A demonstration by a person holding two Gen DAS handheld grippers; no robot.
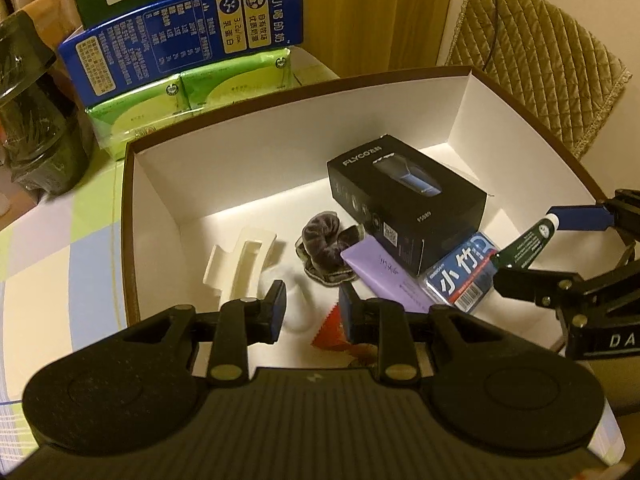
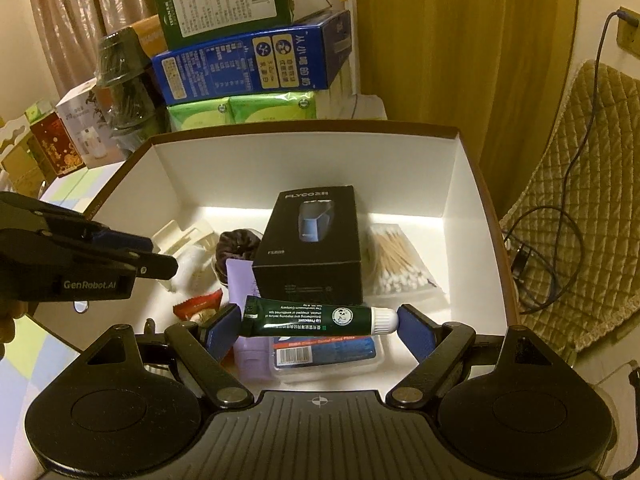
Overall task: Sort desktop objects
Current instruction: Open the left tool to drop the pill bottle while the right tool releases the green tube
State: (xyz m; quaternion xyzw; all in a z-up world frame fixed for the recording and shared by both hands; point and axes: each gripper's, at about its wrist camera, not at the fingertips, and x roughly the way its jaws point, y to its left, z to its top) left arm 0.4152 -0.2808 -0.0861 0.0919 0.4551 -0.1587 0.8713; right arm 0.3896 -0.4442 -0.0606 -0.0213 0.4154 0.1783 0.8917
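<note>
A white-lined brown box (image 1: 280,148) (image 2: 452,184) holds a black FLYCO carton (image 1: 404,200) (image 2: 312,240), a dark scrunchie (image 1: 322,236), a white clip (image 1: 240,260), a purple pack (image 1: 384,276), a blue floss case (image 1: 460,276), a red packet (image 1: 330,330) and cotton swabs (image 2: 400,260). My right gripper (image 2: 320,326) is shut endwise on a dark green lip-balm tube (image 2: 316,318) above the box; it also shows in the left wrist view (image 1: 532,240). My left gripper (image 1: 312,308) is open and empty over the box's near left part.
Stacked behind the box are a green carton (image 2: 224,0), a blue milk carton (image 2: 248,64) and green tissue packs (image 2: 240,110). A dark wrapped jar (image 1: 32,120) stands at the left. A quilted chair (image 2: 580,220) with a cable is on the right.
</note>
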